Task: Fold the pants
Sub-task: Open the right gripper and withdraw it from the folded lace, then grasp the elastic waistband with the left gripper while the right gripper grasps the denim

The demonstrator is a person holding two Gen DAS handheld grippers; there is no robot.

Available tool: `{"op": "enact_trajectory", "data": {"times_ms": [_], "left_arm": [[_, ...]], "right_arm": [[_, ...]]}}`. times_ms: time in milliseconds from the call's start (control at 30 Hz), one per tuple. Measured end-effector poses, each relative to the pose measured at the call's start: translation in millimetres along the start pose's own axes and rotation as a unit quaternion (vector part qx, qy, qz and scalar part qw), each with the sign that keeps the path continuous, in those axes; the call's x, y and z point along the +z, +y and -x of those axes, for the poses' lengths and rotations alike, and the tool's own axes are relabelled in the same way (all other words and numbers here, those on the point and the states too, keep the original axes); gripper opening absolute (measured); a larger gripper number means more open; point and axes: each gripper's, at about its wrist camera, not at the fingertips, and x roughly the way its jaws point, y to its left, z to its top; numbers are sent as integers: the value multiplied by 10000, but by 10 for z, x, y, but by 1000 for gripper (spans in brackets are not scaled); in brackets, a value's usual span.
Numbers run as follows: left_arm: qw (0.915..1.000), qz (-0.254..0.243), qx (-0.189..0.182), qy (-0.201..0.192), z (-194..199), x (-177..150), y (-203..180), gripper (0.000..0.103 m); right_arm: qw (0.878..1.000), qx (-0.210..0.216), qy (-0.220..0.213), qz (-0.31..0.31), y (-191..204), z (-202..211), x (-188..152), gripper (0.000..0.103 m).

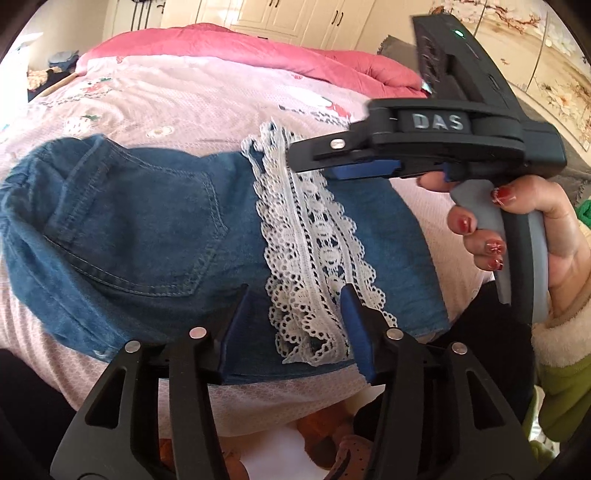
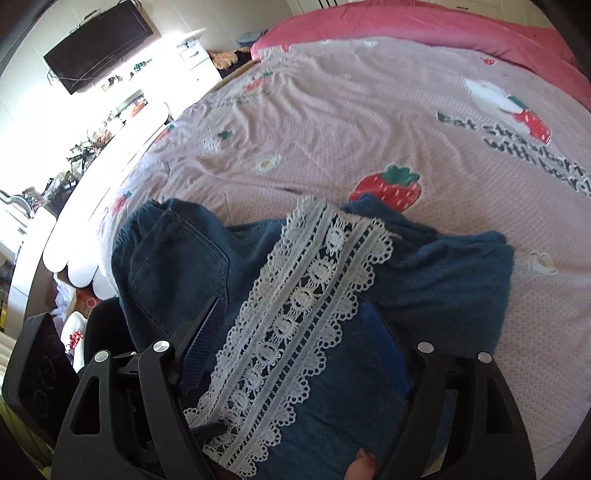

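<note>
Folded blue denim pants (image 1: pixel 147 229) with a white lace trim (image 1: pixel 314 258) lie on the pink bed sheet (image 1: pixel 184 103) near its front edge. My left gripper (image 1: pixel 295 325) is open over the near edge of the pants, its blue pads standing on either side of the lace without pressing it. A hand (image 1: pixel 546 229) with red nails holds my right gripper (image 1: pixel 306 162) over the far right of the pants. In the right wrist view the right gripper (image 2: pixel 295 332) stands wide open, astride the lace trim (image 2: pixel 303 314) and the denim (image 2: pixel 443 277).
A rolled pink quilt (image 1: pixel 258 48) lies along the far side of the bed, with white wardrobes (image 1: pixel 288 14) behind. A television (image 2: pixel 99 48) and cluttered white furniture (image 2: pixel 110 122) stand to the left. The bed's edge drops off just below the pants (image 1: pixel 258 402).
</note>
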Motion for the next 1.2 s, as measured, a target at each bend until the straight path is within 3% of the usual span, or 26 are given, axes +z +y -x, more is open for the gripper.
{"op": "enact_trajectory", "data": {"times_ms": [200,533,733,1200], "left_arm": [[9993,161,214,-269,210,75,158,53],[9922,551,947,-601,588,149,485,87],[9882,788,1156,-627,695,139,652,93],[9842,1271,1123,-516,628,33,978,93]], "right_arm": [[9997,-155,-181,23,-12,154,-1,79],[9991,-124,-404,42,124,273,63,91],[9989,-165,-392,200,282,232,159,93],[9966,-25,-31,827,803,-213,471,96]]}}
